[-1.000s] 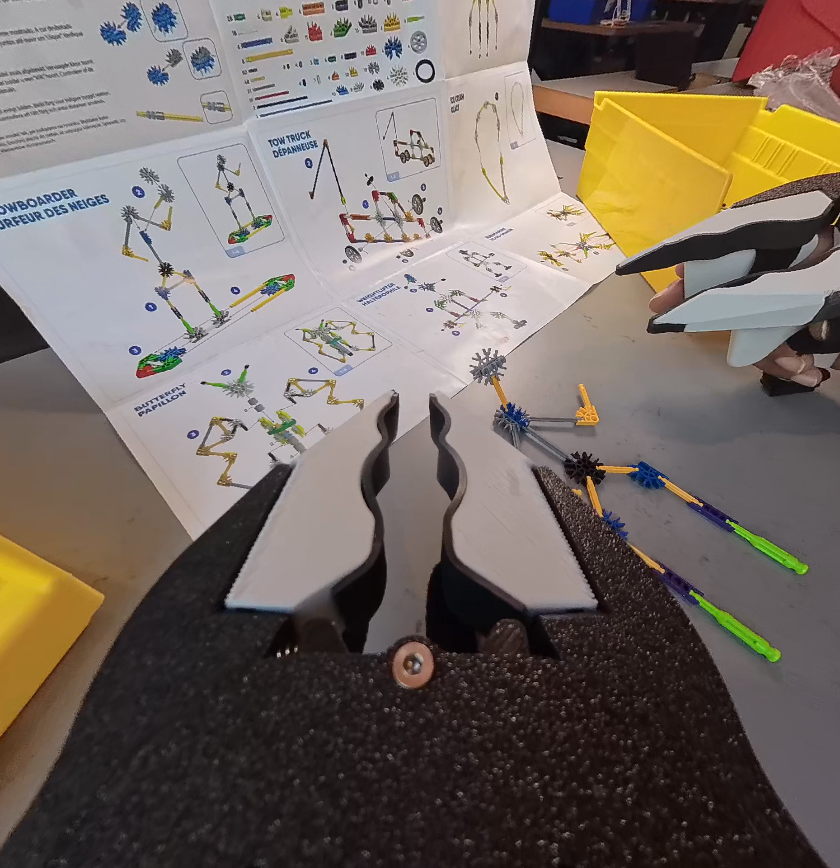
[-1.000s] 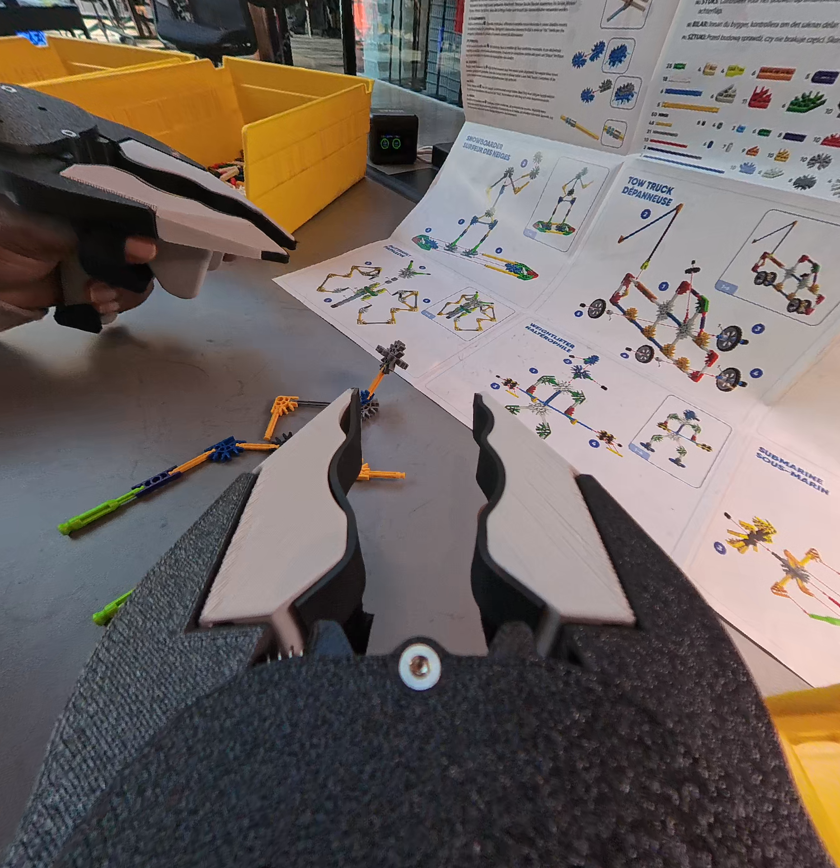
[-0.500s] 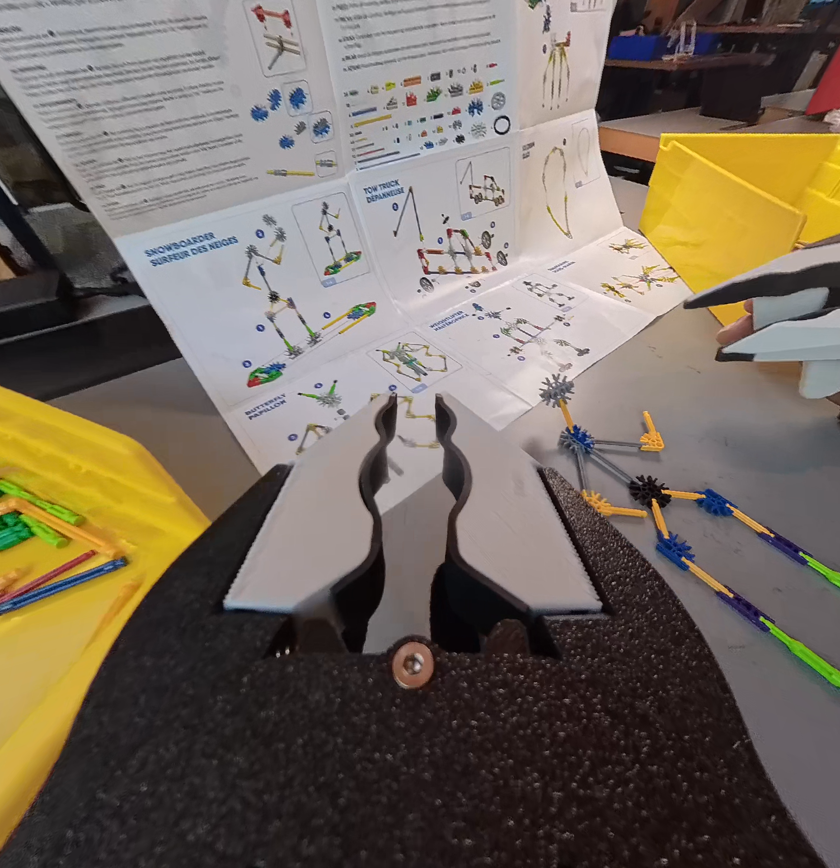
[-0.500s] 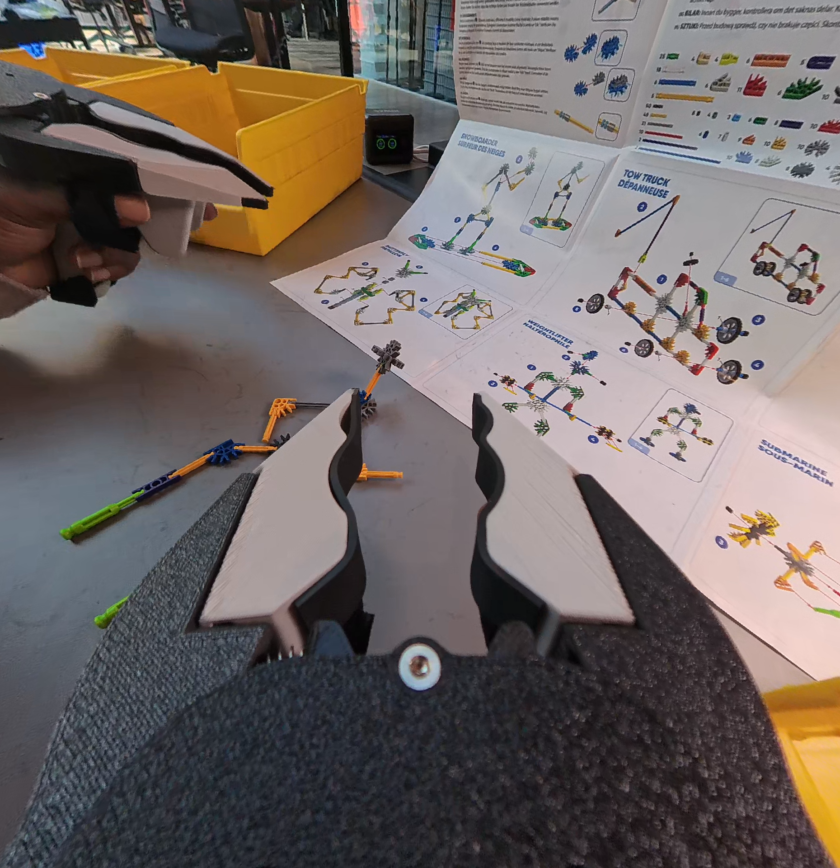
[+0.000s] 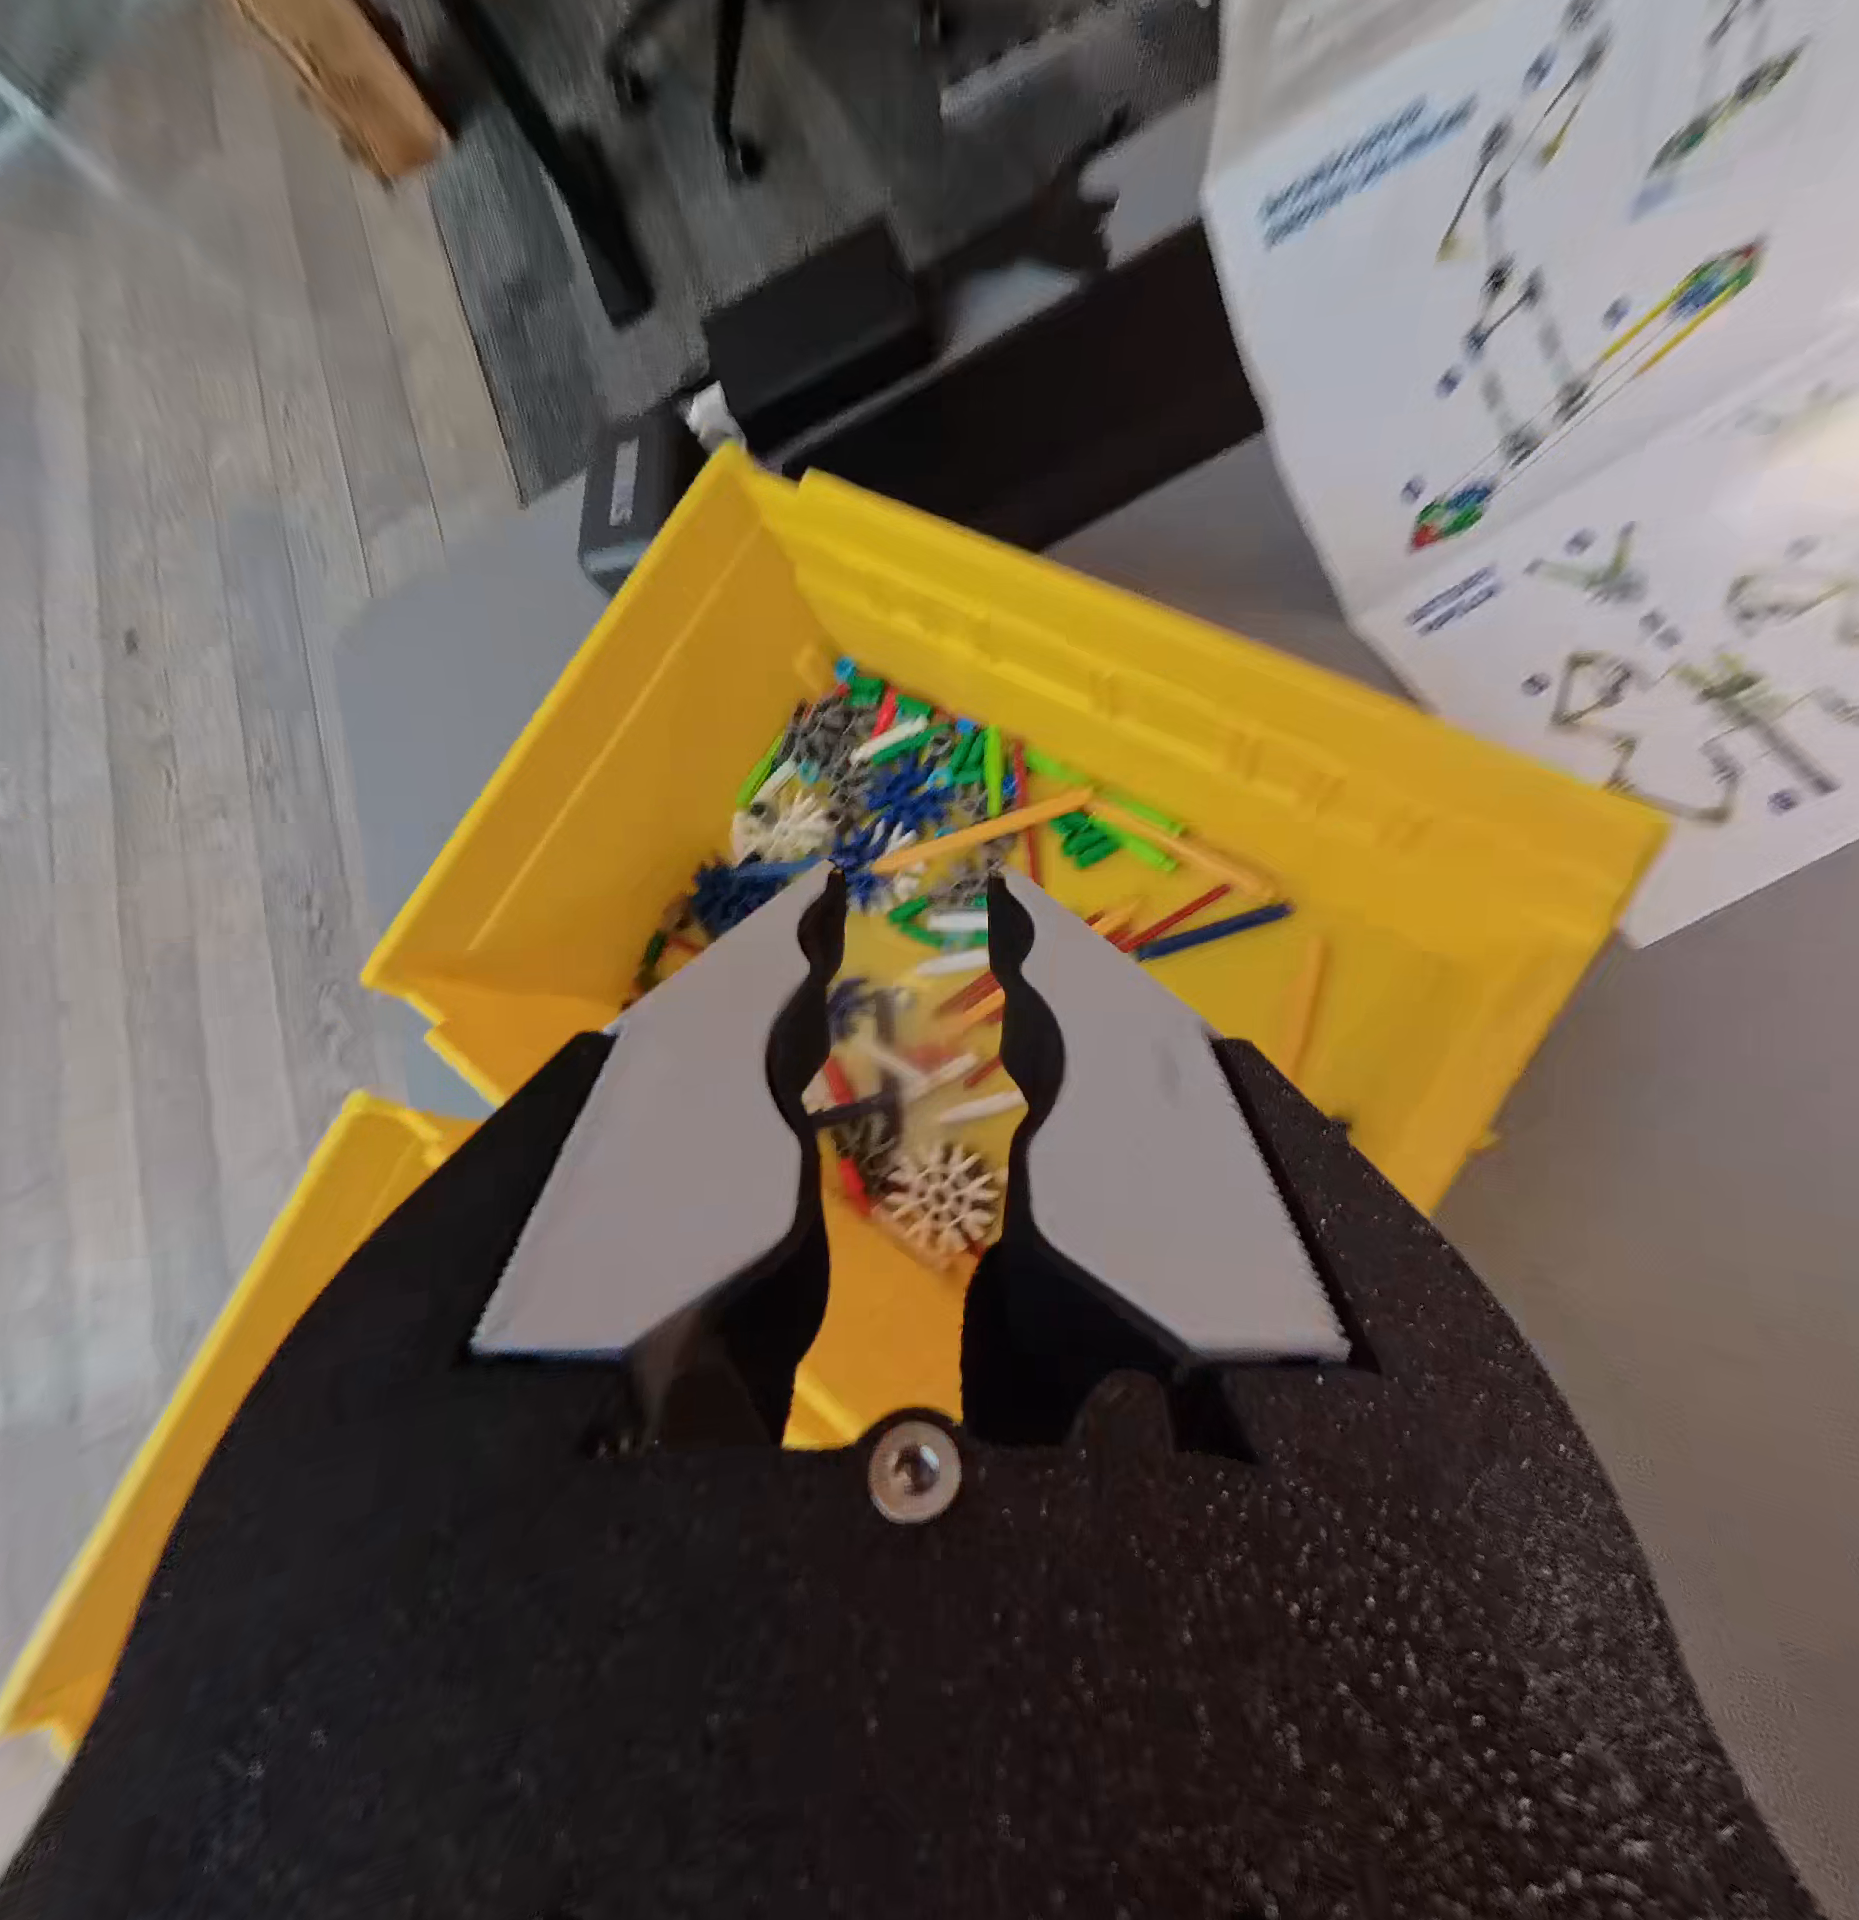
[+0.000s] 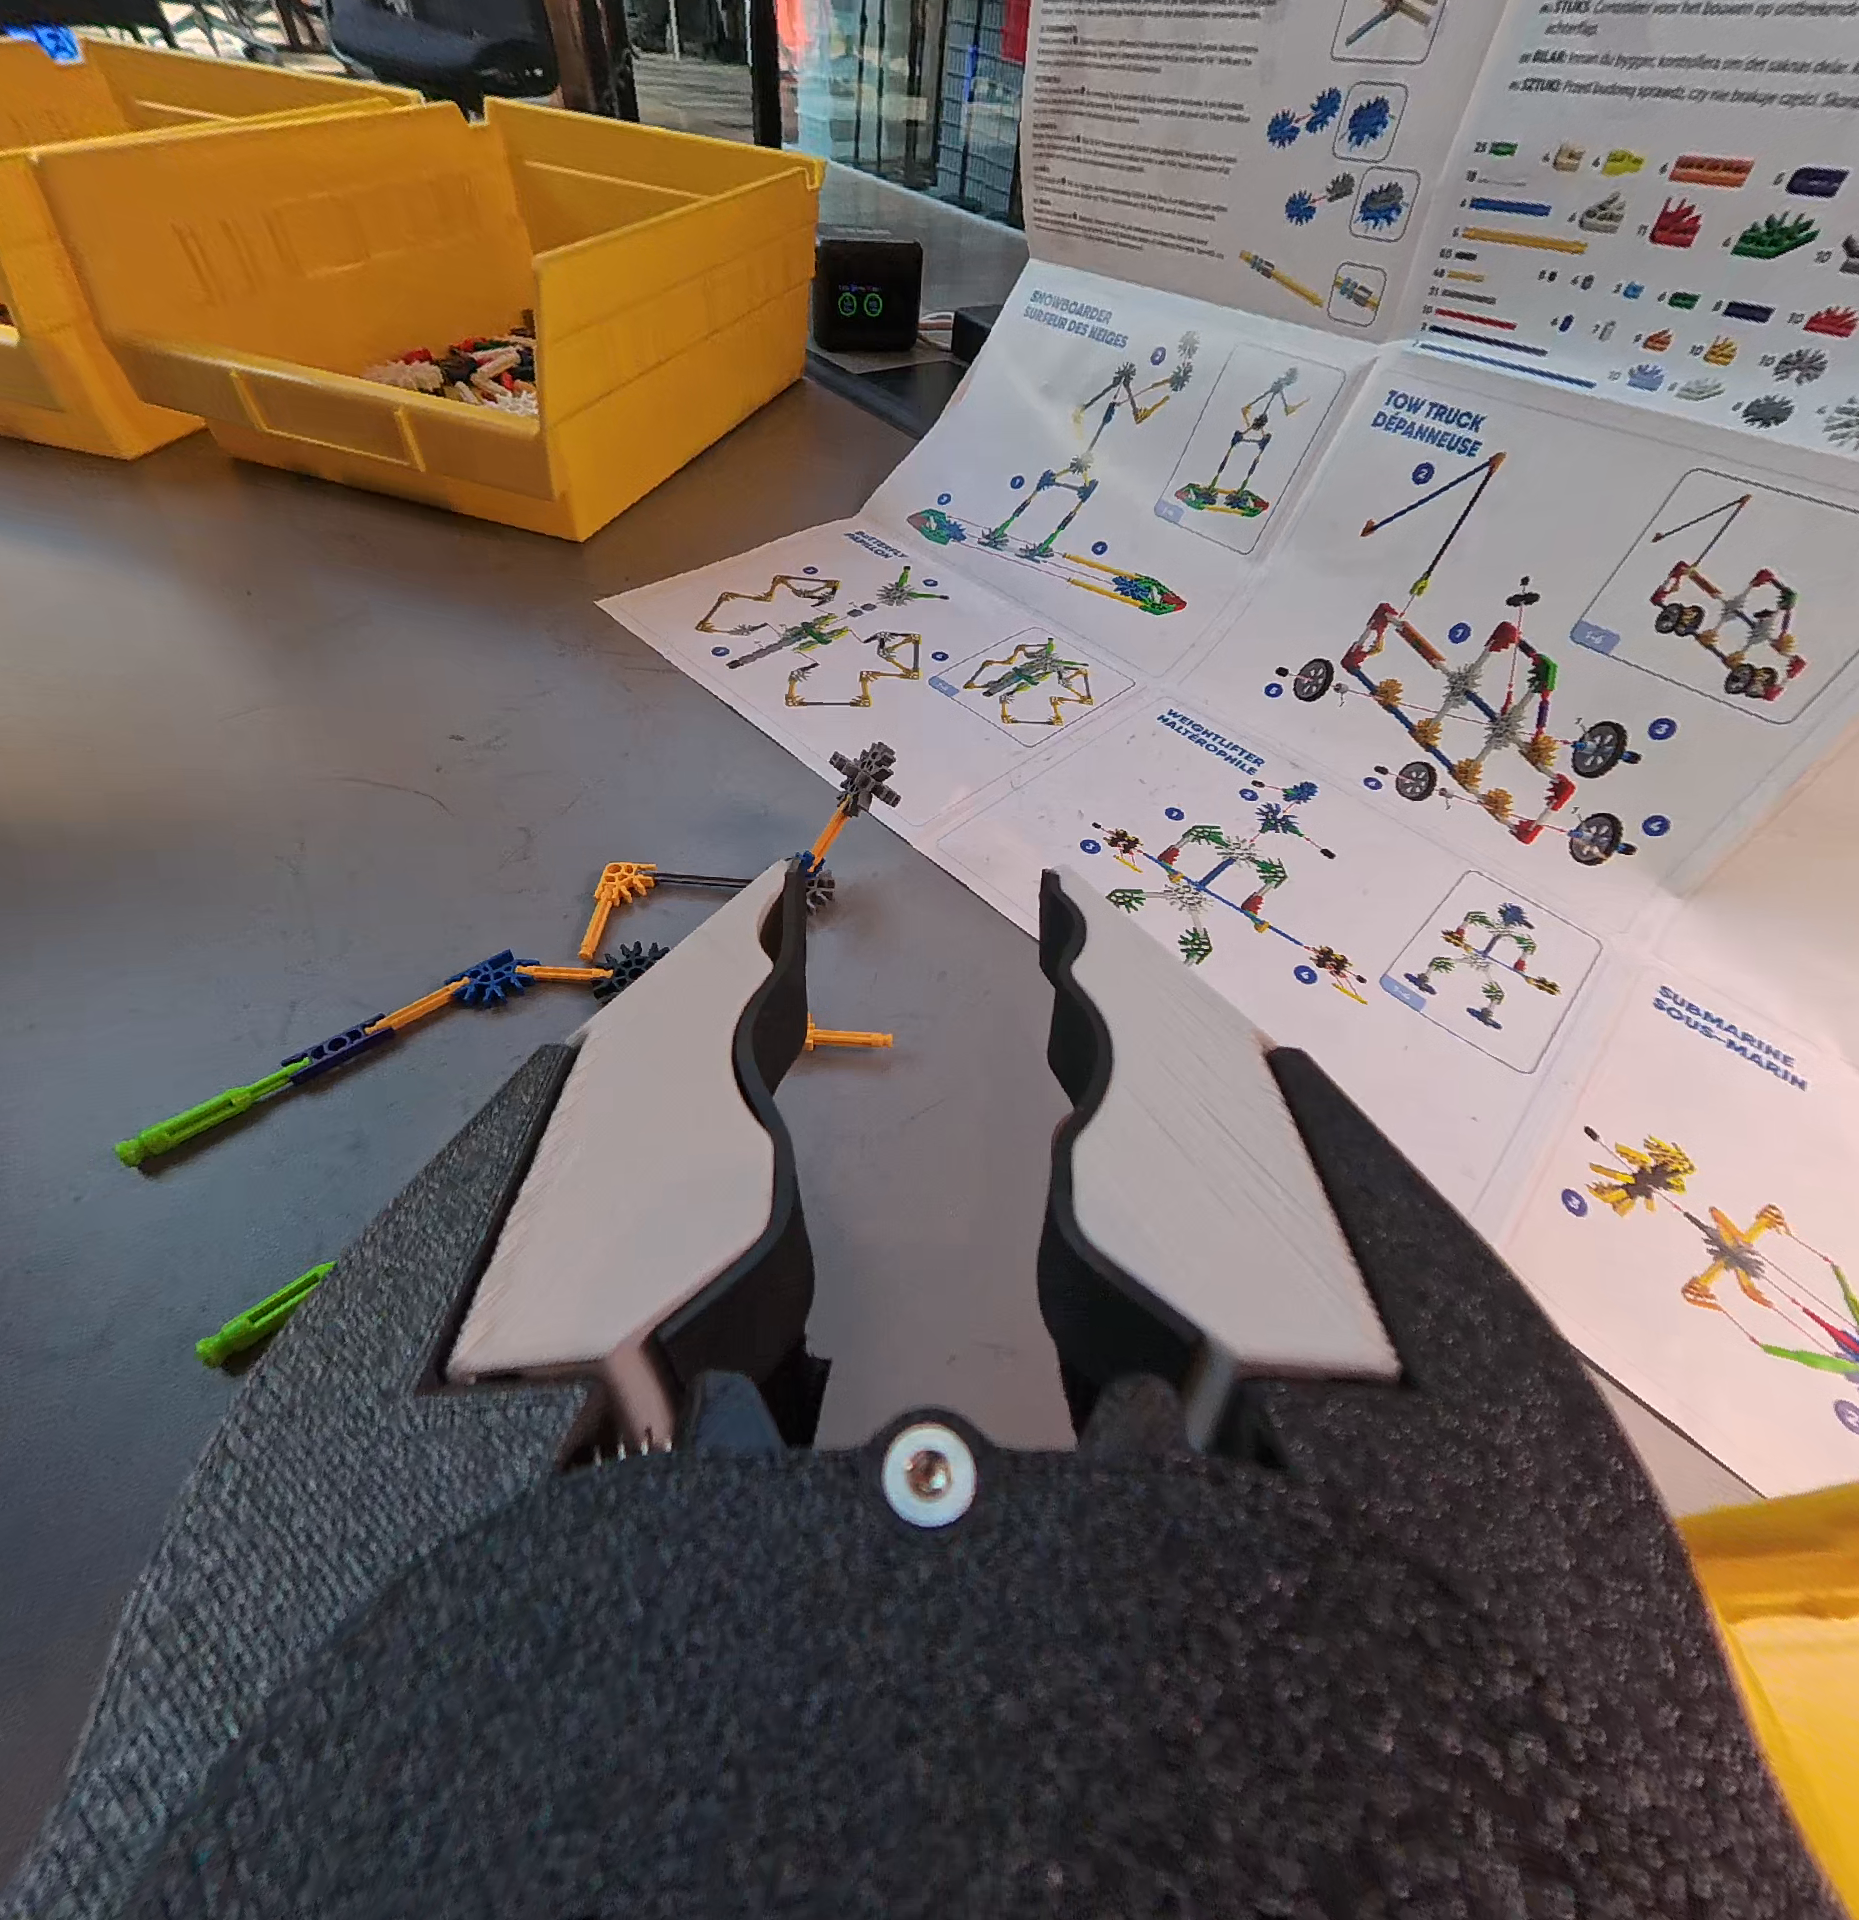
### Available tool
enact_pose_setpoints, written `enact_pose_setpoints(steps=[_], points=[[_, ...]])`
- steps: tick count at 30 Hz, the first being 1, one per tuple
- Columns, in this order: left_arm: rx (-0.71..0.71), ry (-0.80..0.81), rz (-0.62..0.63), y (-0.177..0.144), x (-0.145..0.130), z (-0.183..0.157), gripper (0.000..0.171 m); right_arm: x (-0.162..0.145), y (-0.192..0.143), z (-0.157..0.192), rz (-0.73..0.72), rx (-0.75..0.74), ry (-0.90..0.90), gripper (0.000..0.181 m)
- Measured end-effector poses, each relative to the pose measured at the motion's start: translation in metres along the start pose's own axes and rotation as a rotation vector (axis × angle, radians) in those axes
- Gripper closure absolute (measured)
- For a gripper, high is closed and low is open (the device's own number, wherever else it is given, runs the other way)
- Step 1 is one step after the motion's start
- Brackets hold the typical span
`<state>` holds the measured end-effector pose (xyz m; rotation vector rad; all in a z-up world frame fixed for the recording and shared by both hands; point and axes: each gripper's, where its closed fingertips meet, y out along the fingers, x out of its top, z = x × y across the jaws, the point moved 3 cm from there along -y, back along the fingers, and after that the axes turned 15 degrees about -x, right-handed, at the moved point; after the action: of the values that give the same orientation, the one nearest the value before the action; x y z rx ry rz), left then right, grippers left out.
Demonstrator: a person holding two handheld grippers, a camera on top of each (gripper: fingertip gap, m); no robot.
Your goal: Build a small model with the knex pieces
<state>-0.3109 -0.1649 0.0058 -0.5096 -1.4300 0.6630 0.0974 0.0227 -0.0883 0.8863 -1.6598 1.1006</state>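
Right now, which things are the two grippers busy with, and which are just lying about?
At the grippers:
- Left gripper, open, over the yellow bin of loose pieces
- Right gripper, open, empty, by the rod model on the table

Lying about:
- Instruction sheet
- Black box

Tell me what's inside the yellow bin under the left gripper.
The yellow bin holds a loose pile of rods in green, orange, red and blue, plus blue and white snowflake-shaped connectors. The open left gripper covers the near part of its floor.
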Motion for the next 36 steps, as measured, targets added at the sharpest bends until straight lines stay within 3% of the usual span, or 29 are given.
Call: enact_pose_setpoints(steps=[5,15,20,27,29,32,36], points=[[0.01,0.011,0.456,0.027,-0.048,0.061,0.143,-0.001,0.001,0.001,0.009,0.009,-0.004,0.14],[0.077,0.043,0.938,0.085,-0.098,0.129,0.143,-0.003,0.003,-0.001,0.031,0.015,0.021,0.144],[-0.037,-0.001,1.048,0.1,-0.113,0.133,0.141,-0.004,0.005,-0.006,0.05,0.024,0.07,0.145],[-0.161,-0.067,1.063,0.104,-0.113,0.131,0.152,-0.006,0.008,-0.011,0.079,0.053,0.143,0.145],[-0.191,-0.091,1.078,0.103,-0.113,0.13,0.15,-0.006,0.007,-0.012,0.077,0.059,0.151,0.145],[-0.288,-0.158,1.081,0.105,-0.113,0.122,0.133,-0.006,0.007,-0.012,0.074,0.062,0.154,0.145],[-0.355,-0.145,1.121,0.109,-0.116,0.116,0.139,-0.006,0.004,-0.01,0.066,0.066,0.136,0.145]])
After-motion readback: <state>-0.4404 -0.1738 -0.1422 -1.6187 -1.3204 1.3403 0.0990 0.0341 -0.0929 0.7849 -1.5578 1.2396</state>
